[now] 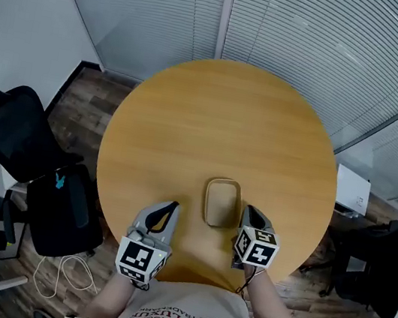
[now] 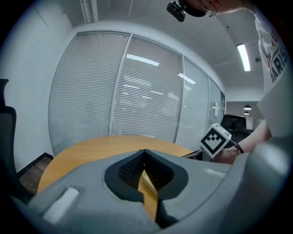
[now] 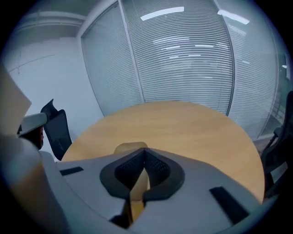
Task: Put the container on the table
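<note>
A tan, rounded-rectangle container (image 1: 222,202) lies on the round wooden table (image 1: 221,120) near its front edge, between my two grippers. My left gripper (image 1: 170,208) is to its left, shut, with nothing between its tips (image 2: 144,153). My right gripper (image 1: 246,213) is close beside the container's right side, also shut and empty (image 3: 145,151). In the right gripper view the container (image 3: 129,147) shows just past the joined tips, partly hidden by them. The right gripper's marker cube (image 2: 214,139) appears in the left gripper view.
Black office chairs stand left (image 1: 7,124) and right (image 1: 383,263) of the table. A glass wall with blinds (image 1: 298,27) runs behind it. A white box (image 1: 351,190) sits on the floor at the right, a white cable (image 1: 60,275) at the lower left.
</note>
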### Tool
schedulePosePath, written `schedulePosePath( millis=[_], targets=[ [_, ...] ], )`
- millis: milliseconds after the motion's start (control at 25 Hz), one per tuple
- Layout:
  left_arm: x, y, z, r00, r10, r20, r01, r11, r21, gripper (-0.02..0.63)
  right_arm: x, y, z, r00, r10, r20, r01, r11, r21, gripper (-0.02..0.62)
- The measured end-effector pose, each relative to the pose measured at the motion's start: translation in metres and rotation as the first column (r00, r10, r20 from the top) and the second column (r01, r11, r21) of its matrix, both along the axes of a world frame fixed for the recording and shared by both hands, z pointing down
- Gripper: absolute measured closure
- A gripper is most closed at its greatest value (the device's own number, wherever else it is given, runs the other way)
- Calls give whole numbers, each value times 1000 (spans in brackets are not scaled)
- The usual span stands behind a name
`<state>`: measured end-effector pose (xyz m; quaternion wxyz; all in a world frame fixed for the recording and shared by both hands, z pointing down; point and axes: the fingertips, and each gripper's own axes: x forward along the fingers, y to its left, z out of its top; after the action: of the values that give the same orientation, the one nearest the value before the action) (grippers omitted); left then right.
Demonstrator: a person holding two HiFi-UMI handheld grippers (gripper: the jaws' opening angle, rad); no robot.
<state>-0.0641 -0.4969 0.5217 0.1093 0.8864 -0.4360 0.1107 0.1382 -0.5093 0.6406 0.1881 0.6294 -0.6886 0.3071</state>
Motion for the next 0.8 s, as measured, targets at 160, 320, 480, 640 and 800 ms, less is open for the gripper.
schedulePosePath(
  millis=[160, 320, 480, 640, 800],
  targets=[
    [11, 12, -16, 1000, -2, -7, 2, 1000, 26, 600, -1, 9, -52, 996, -75, -37, 80, 982, 168, 588],
    [16, 29, -33, 1000, -20, -16, 21, 998, 55, 600, -6, 26, -107, 983, -145, -113, 176, 925, 337, 588],
    [21, 43, -53, 999, -29, -19, 30, 995, 98, 600, -15, 45, -152, 959, -217, -184, 279, 842, 462, 588],
    [25, 56, -71, 999, -38, -18, 40, 989, 142, 600, -25, 71, -176, 922, -300, -246, 387, 763, 517, 588],
    [32, 67, -80, 999, -31, -14, 33, 986, 162, 600, -27, 94, -198, 899, -335, -283, 438, 688, 579, 588]
  ],
)
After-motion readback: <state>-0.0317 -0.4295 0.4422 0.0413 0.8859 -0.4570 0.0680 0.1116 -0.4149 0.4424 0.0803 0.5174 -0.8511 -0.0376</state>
